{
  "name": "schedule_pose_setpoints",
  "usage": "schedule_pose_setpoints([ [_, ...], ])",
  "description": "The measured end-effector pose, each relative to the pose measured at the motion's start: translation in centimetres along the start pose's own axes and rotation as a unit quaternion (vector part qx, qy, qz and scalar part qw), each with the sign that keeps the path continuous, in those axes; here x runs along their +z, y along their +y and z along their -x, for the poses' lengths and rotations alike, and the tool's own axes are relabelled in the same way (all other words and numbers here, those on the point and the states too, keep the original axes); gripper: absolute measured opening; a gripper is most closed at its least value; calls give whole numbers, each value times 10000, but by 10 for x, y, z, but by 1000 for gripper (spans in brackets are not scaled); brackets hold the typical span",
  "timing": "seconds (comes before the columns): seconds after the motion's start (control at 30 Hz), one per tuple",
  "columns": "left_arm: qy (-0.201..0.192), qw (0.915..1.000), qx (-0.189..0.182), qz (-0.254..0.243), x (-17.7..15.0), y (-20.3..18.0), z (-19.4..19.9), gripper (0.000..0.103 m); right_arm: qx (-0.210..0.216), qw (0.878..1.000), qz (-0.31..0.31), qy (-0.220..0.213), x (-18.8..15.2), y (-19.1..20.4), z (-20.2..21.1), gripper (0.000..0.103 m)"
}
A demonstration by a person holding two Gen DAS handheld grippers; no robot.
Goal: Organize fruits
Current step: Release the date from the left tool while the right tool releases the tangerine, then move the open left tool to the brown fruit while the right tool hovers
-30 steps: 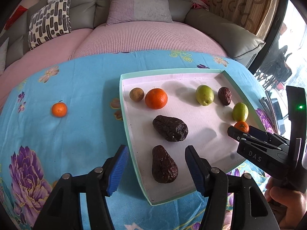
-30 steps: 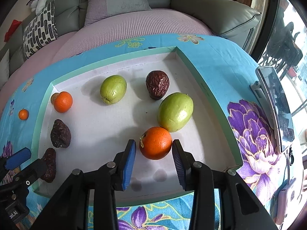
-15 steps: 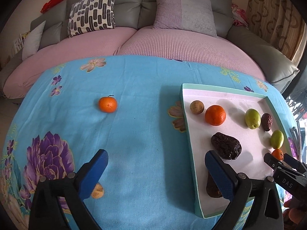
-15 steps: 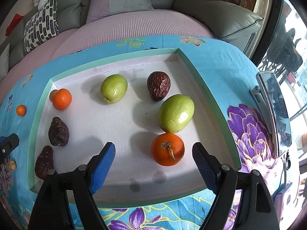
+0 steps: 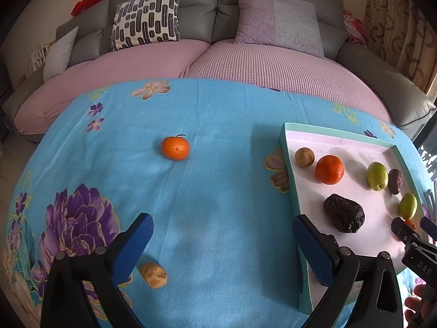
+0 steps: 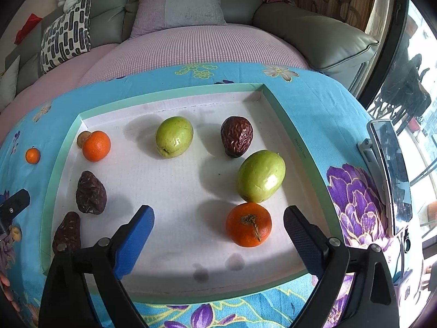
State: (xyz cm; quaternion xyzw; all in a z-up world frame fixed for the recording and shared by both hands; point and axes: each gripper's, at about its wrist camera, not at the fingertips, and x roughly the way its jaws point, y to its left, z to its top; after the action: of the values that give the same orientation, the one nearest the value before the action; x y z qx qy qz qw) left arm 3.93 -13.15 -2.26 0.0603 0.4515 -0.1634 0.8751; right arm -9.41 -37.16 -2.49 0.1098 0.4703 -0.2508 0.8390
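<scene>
Since a second ago the left tool has swung away from the tray and out over the blue flowered worktop, its jaws having spread wide with nothing between them. The right tool has just been opening too, and the orange it clasped now sits free on the tray floor between its parted pads, just beside a green fruit. That delivery looks finished. Two pieces remain outside the tray: a mandarin well ahead of the left tool and a small tan fruit near its left pad, probably the next pickup.
</scene>
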Motion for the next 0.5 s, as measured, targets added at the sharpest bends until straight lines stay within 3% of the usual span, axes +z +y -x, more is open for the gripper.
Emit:
schedule_pose_setpoints([
  [0.3,-305,9994,48,133,7,22,10,103,151,9992,-139,-339,9,10,15,96],
  [0.5,-385,9990,68,214,10,43,11,103,125,9995,73,-289,11,25,15,96],
])
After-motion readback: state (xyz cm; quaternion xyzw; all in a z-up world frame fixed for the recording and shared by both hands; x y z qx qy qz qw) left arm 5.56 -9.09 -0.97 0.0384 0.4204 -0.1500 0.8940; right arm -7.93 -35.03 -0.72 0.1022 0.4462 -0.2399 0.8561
